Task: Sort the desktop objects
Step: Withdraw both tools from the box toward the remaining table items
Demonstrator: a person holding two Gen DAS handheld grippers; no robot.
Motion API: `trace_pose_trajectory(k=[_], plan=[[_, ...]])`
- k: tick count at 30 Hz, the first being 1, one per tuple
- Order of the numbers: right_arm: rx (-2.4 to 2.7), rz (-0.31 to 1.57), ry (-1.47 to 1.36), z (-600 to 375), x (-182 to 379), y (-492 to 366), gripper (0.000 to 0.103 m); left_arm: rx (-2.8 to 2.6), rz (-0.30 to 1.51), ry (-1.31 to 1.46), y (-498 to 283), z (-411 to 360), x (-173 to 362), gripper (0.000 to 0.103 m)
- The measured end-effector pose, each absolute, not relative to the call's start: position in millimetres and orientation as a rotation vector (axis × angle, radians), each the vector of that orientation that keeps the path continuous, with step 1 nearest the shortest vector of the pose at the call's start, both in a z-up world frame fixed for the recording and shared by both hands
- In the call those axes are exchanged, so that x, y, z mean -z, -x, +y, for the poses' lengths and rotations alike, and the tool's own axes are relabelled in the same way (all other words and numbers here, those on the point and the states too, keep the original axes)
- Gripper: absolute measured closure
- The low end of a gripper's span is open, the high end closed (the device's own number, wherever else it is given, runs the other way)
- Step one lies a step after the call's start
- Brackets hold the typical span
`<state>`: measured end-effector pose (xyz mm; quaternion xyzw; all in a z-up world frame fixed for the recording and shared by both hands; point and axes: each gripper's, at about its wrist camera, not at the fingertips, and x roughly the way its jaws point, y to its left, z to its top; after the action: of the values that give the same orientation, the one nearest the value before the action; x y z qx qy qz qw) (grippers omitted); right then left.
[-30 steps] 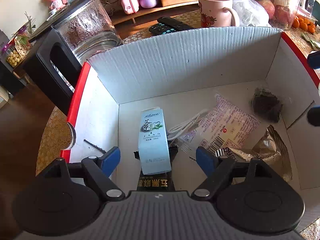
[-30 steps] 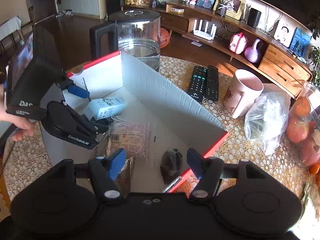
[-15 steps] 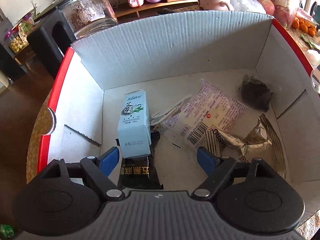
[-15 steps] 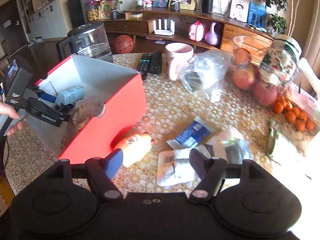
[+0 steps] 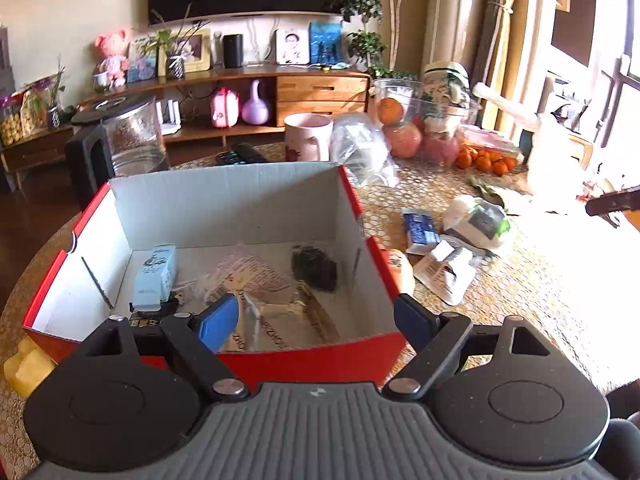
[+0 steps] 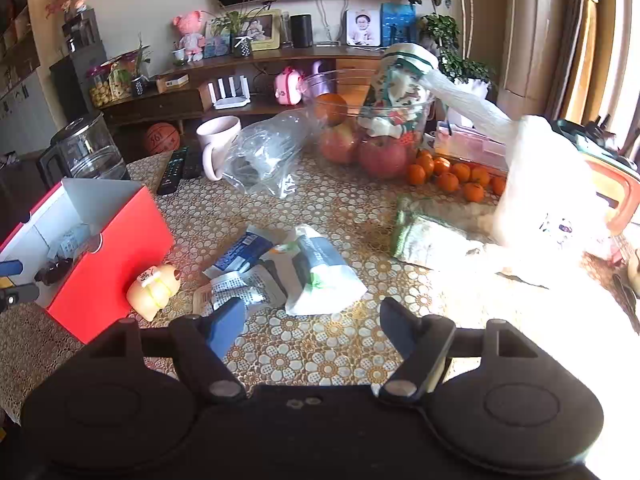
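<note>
Loose packets wait on the table beside the red box, and both claws are released and hold nothing.

Nearest to the right gripper [image 6: 312, 326], whose jaws stand apart over the bare lace-pattern tablecloth [image 6: 320, 360], lies a heap of flat plastic packets: a white pouch with a green and grey label [image 6: 320, 276], a grey printed sachet [image 6: 240, 288] and a blue wrapper [image 6: 240, 250]. They look light, soft and a little slippery, so I think it is best to pinch a free edge or a corner. A small yellow squeeze toy [image 6: 154, 286] lies just beside the wall of the red cardboard box [image 6: 108, 264]; it looks squashy and may roll. The left gripper [image 5: 316, 322], also open, hangs over the near edge of this box, where a pale blue carton [image 5: 156, 276] and other packets already lie. Farther, a crumpled clear bag [image 6: 268, 152], a pink mug [image 6: 218, 144] and a glass bowl of fruit [image 6: 368, 128] crowd the table, but they do not block the way.
</note>
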<state>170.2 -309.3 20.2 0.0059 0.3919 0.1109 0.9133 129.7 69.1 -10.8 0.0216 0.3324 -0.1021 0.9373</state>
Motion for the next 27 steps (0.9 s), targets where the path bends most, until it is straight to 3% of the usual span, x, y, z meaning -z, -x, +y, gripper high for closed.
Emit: trace_pose_trajectory(k=[11,27], plan=[[-0.164,0.767,-0.087,-346.8,-31.5,-134.6,0.029,0.354,0.603,-0.071,-90.6,-13.6,3.4,0.018],[-0.272,0.817,0.032,-316.7,-5.7,-176.2,0.029,0.456,0.657,-0.097,-149.5,-85.3,38.8,0.018]])
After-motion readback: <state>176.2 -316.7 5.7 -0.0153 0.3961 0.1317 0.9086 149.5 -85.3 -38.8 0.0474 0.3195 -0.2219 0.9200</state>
